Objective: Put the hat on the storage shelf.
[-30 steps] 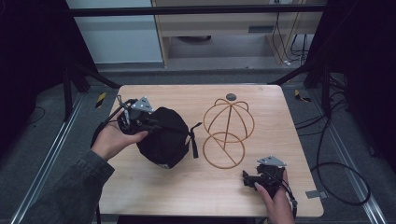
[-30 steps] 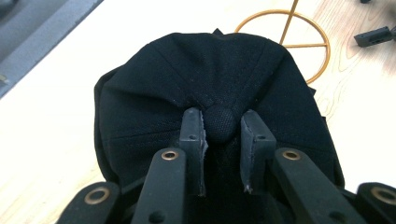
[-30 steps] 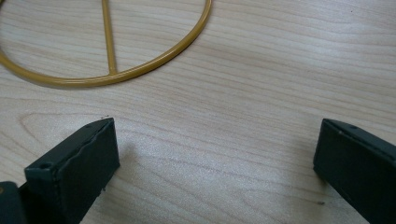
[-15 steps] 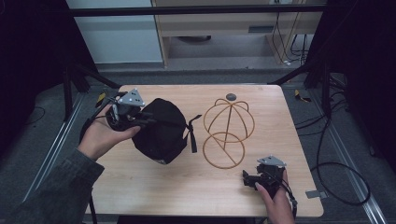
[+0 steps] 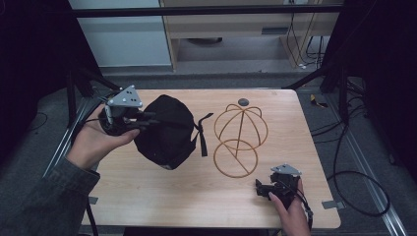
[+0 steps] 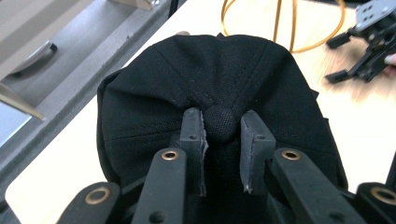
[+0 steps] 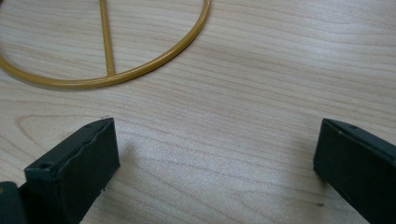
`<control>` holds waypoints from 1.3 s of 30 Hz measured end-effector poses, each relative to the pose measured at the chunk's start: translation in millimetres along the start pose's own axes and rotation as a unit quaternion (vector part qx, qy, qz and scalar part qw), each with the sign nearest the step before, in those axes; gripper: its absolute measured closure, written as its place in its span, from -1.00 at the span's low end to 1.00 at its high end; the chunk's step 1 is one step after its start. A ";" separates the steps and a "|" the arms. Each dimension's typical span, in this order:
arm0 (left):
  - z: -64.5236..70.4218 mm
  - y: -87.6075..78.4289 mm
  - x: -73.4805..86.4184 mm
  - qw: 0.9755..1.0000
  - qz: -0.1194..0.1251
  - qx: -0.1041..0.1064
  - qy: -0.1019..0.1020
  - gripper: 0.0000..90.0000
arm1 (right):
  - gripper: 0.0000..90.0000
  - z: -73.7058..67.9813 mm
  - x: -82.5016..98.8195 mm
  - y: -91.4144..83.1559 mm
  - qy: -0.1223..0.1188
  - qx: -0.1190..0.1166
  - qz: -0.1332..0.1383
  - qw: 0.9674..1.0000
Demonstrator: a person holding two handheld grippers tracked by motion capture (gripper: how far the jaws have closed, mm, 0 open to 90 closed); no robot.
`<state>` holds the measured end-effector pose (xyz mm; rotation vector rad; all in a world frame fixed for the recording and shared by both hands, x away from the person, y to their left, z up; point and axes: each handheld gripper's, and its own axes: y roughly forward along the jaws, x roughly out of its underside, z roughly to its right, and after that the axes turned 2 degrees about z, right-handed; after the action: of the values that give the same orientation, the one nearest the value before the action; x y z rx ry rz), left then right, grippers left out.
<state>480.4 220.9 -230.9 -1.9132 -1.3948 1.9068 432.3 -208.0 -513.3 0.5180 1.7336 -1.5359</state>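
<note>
We are pinching the black cap (image 5: 167, 132) by its crown button with the left hand-held gripper (image 6: 223, 140), clamped there, on the desk (image 5: 196, 196) beside the gold wire stand (image 5: 239, 139). Being soft and light, it is probably sagging anywhere else. The right hand-held gripper (image 7: 215, 163) is resting wide apart near the stand's ring.

Wood table (image 5: 147, 196), wire frame (image 5: 239, 139), blk cap (image 5: 167, 130)

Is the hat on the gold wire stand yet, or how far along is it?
Not yet. Done: the left gripper has pinched the black cap by its top button. In hand: the cap, at the table's left. Left, probably: carrying it onto the bare wire stand. The right gripper rests open nearby.
</note>
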 end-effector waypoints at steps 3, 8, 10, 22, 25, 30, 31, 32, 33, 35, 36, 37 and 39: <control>1.5 -2.9 -3.4 1.000 0.007 -0.001 0.003 0.63 | -0.99 0.1 0.0 0.0 0.000 -0.001 0.000 1.000; 6.4 -9.3 -10.9 1.000 0.019 -0.007 0.007 0.63 | -0.99 0.1 0.0 0.0 -0.001 0.000 0.000 1.000; 7.9 -9.4 -9.7 1.000 0.019 -0.012 0.010 0.63 | -0.99 0.2 0.0 -0.1 -0.001 0.000 0.000 1.000; 8.3 -25.2 -12.3 1.000 0.025 -0.012 0.011 0.64 | -0.99 0.0 0.0 0.0 0.000 0.000 -0.001 1.000; 9.4 -24.6 -14.1 1.000 0.025 -0.011 0.012 0.64 | -0.99 0.0 0.0 -0.1 0.000 0.000 -0.001 1.000; 10.3 -24.6 -24.5 0.999 0.021 -0.012 0.022 0.64 | -0.99 0.1 -0.1 -0.1 0.000 0.001 -0.002 1.000; 10.3 -25.7 -26.3 0.999 0.022 -0.015 0.023 0.64 | -0.99 0.1 -0.1 -0.1 0.000 0.001 -0.002 1.000; 10.0 -29.3 -31.1 0.999 0.027 -0.014 0.023 0.64 | -0.99 0.1 -0.1 -0.1 0.000 0.001 -0.002 1.000; 10.0 -29.3 -31.1 0.999 0.027 -0.014 0.023 0.64 | -0.99 0.1 -0.1 -0.1 0.000 0.001 -0.002 1.000; 9.5 -33.9 -36.5 0.999 0.029 -0.014 0.025 0.64 | -0.99 -0.1 -0.1 0.0 0.002 0.001 -0.002 1.000; 8.7 -37.4 -40.6 0.999 0.031 -0.015 0.025 0.64 | -0.99 -0.1 -0.1 0.0 0.002 0.001 -0.002 1.000; 8.2 -39.3 -43.0 0.999 0.032 -0.012 0.025 0.64 | -0.99 -0.1 -0.1 0.0 0.002 0.001 -0.002 1.000; 7.7 -41.4 -45.7 0.999 0.036 -0.012 0.023 0.64 | -0.99 -0.2 -0.2 0.0 0.002 0.001 -0.002 1.000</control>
<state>462.1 211.5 -172.2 -2.0319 -1.3592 1.8722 432.3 -207.8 -513.2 0.5194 1.7380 -1.5403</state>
